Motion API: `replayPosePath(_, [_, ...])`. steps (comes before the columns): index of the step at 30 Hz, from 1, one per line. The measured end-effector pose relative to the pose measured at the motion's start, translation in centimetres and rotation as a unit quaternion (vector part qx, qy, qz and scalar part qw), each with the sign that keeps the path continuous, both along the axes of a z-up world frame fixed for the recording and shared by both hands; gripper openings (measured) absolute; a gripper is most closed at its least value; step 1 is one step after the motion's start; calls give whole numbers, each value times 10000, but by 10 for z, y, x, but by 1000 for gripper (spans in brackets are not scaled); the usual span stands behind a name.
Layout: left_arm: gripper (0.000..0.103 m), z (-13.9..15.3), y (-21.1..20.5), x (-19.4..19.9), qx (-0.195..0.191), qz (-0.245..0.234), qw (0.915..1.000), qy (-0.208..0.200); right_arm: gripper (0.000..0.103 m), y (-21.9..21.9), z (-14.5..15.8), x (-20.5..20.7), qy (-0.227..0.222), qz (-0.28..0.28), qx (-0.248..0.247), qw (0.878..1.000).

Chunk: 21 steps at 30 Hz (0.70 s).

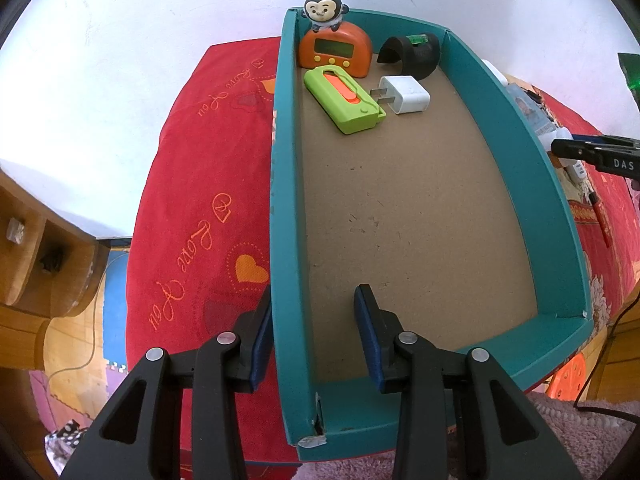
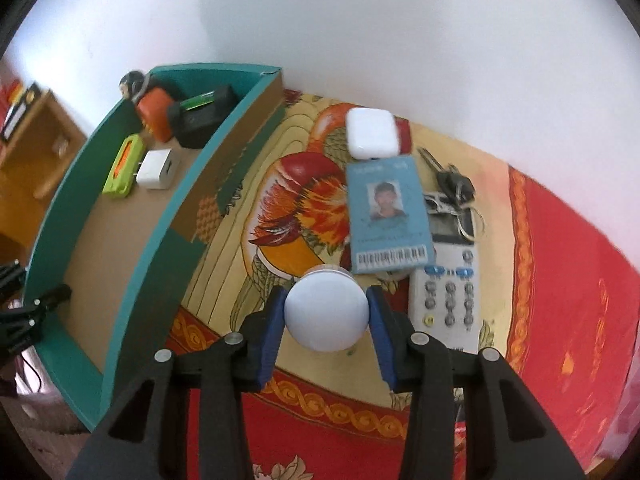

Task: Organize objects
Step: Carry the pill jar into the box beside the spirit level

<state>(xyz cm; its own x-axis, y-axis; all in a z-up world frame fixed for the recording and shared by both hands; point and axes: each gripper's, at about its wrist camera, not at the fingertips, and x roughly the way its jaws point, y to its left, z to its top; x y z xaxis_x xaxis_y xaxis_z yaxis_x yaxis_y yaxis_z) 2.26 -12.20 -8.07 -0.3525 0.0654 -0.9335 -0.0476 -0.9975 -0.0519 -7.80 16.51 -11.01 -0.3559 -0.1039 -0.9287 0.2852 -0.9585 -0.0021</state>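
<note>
My right claw (image 2: 326, 316) grips a white round ball (image 2: 326, 312) over the red patterned cloth (image 2: 560, 280), just right of the teal box (image 2: 132, 280), near the ID card (image 2: 386, 216) and remote (image 2: 448, 300), while my left claw (image 1: 314, 332) sits open, straddling the box's near-left wall.

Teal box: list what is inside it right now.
Inside the teal box, at its far end: an orange clock with a monkey figure on top, a green gadget, a white charger, and a curved black piece partly covering something green.
</note>
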Motion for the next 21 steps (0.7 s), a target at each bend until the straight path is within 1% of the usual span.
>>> replayPosePath(3, [38,0,0,0,0,1,10000,0,40,3,1,2,32,-40,-50,10000])
replayPosePath(7, [38,0,-1,1,8,3,10000,6,40,-4,-1,-2,127,10,127,9998])
replayPosePath(11, [38,0,-2,2,9,4,10000,17,41,-6,-4,-5,79,-40,201,9998])
replayPosePath(21, [38,0,-2,2,9,-3,10000,16,42,-2,1,-3,21,-21,271,9996])
